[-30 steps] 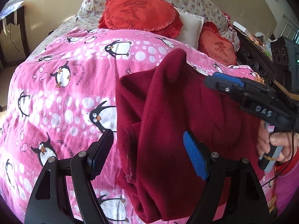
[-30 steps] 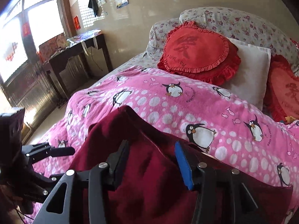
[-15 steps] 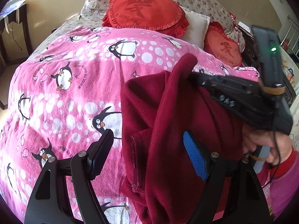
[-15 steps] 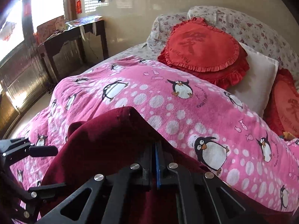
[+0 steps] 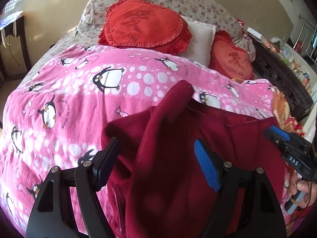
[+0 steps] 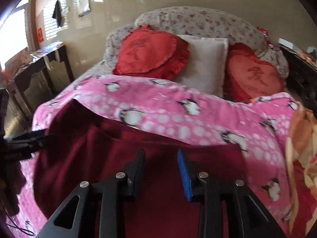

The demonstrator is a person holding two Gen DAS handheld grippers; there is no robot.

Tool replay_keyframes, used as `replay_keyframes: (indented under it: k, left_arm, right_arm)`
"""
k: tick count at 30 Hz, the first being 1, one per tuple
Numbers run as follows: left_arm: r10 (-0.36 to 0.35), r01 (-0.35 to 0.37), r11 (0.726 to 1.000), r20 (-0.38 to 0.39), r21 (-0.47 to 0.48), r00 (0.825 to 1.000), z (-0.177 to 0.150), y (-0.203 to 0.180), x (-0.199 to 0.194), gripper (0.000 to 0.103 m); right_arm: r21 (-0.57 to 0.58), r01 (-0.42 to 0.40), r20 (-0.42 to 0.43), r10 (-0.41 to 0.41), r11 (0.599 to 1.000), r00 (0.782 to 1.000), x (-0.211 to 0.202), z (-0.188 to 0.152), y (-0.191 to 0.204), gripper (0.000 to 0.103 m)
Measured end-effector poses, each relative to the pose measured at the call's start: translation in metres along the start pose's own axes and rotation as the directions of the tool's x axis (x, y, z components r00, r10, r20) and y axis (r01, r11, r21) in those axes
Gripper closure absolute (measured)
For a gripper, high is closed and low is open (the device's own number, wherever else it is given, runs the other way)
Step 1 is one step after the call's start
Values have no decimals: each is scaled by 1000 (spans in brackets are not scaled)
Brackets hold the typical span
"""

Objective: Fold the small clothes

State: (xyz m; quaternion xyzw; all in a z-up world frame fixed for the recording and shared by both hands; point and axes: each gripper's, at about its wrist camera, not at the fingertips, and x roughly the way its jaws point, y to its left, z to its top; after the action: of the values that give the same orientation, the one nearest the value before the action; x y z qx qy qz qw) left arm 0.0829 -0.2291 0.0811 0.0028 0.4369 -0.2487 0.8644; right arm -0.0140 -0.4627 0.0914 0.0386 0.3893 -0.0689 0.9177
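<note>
A dark red fleece garment (image 5: 178, 158) lies on the pink penguin blanket (image 5: 79, 99), with one fold bunched up into a ridge. My left gripper (image 5: 156, 166) is open, its fingers on either side of that raised fold. The right gripper shows in the left wrist view (image 5: 277, 136) at the garment's right edge. In the right wrist view the right gripper (image 6: 161, 170) is open over the flat garment (image 6: 99, 148) and holds nothing. The left gripper shows there at the left edge (image 6: 21, 144).
Two red heart cushions (image 5: 144, 23) (image 5: 231, 59) and a white pillow (image 5: 200, 37) lie at the head of the bed. A dark wooden table (image 6: 39, 67) stands at the left by the window. Orange patterned cloth (image 6: 301, 138) lies at the right.
The right gripper was shut on the garment's raised fold half a second ago; it has since let go, opened and pulled back to the right. The garment has dropped flatter.
</note>
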Motion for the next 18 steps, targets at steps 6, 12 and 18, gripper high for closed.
replay_keyframes:
  k: [6, 12, 18]
  left_arm:
    - [27, -28, 1000, -32, -15, 999, 7, 9, 27, 25]
    - [-67, 69, 997, -48, 33, 997, -11, 12, -19, 25]
    - [-126, 132, 989, -82, 67, 989, -56, 26, -58, 25]
  right_arm:
    - [160, 89, -64, -80, 983, 995, 27, -31, -74, 73]
    - [204, -36, -36, 44, 978, 998, -21, -30, -71, 61]
    - [201, -70, -100, 91, 977, 991, -74, -88, -64, 58]
